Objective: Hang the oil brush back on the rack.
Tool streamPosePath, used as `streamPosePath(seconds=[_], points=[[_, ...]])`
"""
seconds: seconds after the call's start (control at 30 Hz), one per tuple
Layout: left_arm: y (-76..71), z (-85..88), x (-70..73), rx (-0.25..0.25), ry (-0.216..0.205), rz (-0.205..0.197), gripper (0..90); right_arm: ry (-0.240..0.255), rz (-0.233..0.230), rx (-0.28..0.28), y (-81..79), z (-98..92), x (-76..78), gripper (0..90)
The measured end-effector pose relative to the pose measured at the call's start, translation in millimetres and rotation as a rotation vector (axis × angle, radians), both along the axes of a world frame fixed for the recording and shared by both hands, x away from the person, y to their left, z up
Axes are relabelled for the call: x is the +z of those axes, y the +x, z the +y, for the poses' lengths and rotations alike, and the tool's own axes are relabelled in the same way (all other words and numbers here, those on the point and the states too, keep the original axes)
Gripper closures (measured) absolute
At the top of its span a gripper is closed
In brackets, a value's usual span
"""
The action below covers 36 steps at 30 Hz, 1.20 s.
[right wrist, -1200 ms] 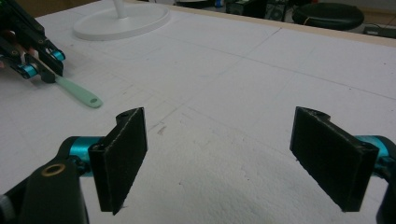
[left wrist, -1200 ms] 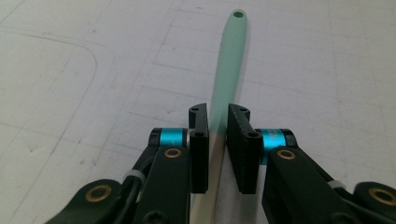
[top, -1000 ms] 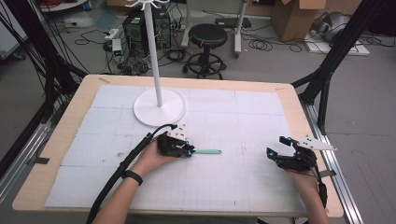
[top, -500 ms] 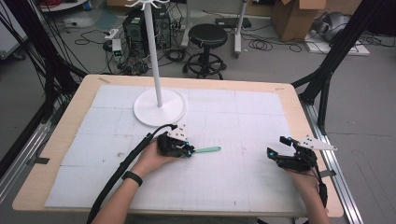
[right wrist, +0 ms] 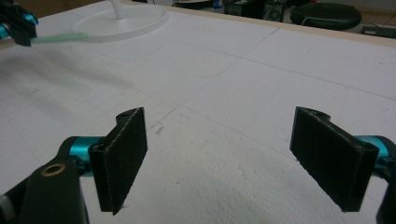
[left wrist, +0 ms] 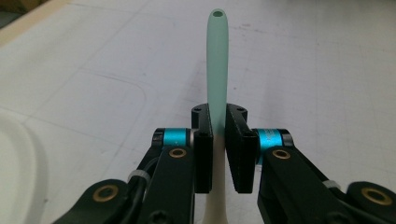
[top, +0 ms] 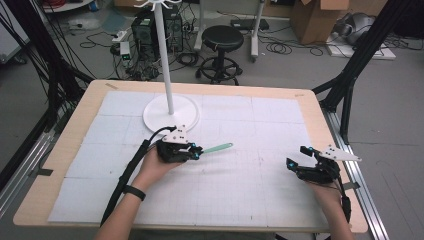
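Mint-green spatula (top: 218, 148), slim, with a small hole at its far tip: pinched between the jaws of the left gripper (top: 198, 152), pads pressed onto the handle from both sides. In the left gripper view, spatula (left wrist: 217, 65) running straight out toward 12 o'clock from between the pads, paler end passing back under the gripper (left wrist: 217, 140). In the high view, sticking out toward 2 o'clock from the gripper, a little left of mat centre, tip free of the mat; faint shadow below it.

Left hand (top: 152, 167) wrapped around the gripper body, black band on the wrist, black cable (top: 131, 172) trailing back toward 7 o'clock.

White stand (top: 171, 112) at 11 o'clock from the spatula: round flat base near the left gripper, thin pole rising out of the top of the frame. In the right gripper view, spatula (right wrist: 60, 37) seen at 10 o'clock, tip in front of the base (right wrist: 126, 21).

Right gripper (top: 296, 158) well apart at 4 o'clock from the spatula, near the right edge of the mat; jaws spread wide, nothing between them, bare mat under them in its own view (right wrist: 219, 154).

White gridded mat (top: 250, 190) over a wooden table (top: 75, 120). Black stool (top: 224, 37) on the floor beyond, at 12 o'clock.
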<state>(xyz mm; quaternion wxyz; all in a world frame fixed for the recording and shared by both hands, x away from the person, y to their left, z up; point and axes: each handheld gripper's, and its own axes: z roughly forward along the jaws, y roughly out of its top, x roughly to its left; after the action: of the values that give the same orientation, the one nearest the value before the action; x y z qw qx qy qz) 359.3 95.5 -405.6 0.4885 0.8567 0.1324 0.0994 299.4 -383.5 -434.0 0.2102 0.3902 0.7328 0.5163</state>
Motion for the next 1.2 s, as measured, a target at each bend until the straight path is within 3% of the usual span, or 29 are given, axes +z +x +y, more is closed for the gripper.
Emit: streamPosePath(seconds=[0.3, 0.63, 1.0, 1.2], points=[[-8.4, 30.1, 31.6, 0.125, -0.149, -0.084, 81.9, -0.001, 0.004, -0.003, 0.0, 0.0, -0.2, 18.3], [-16.3, 68.3, 61.0, 0.285, -0.273, -0.176, 81.9, -0.009, 0.006, -0.001, 0.5, 0.5, -0.8, 18.3], [-22.1, 110.6, 100.8, 0.394, -0.36, -0.264, 81.9, -0.014, 0.012, -0.002, 1.1, 1.2, -1.6, 18.3], [-22.3, 121.9, 125.3, 0.443, -0.376, -0.313, 82.0, -0.014, 0.013, -0.003, 1.2, 1.1, -1.6, 18.3]])
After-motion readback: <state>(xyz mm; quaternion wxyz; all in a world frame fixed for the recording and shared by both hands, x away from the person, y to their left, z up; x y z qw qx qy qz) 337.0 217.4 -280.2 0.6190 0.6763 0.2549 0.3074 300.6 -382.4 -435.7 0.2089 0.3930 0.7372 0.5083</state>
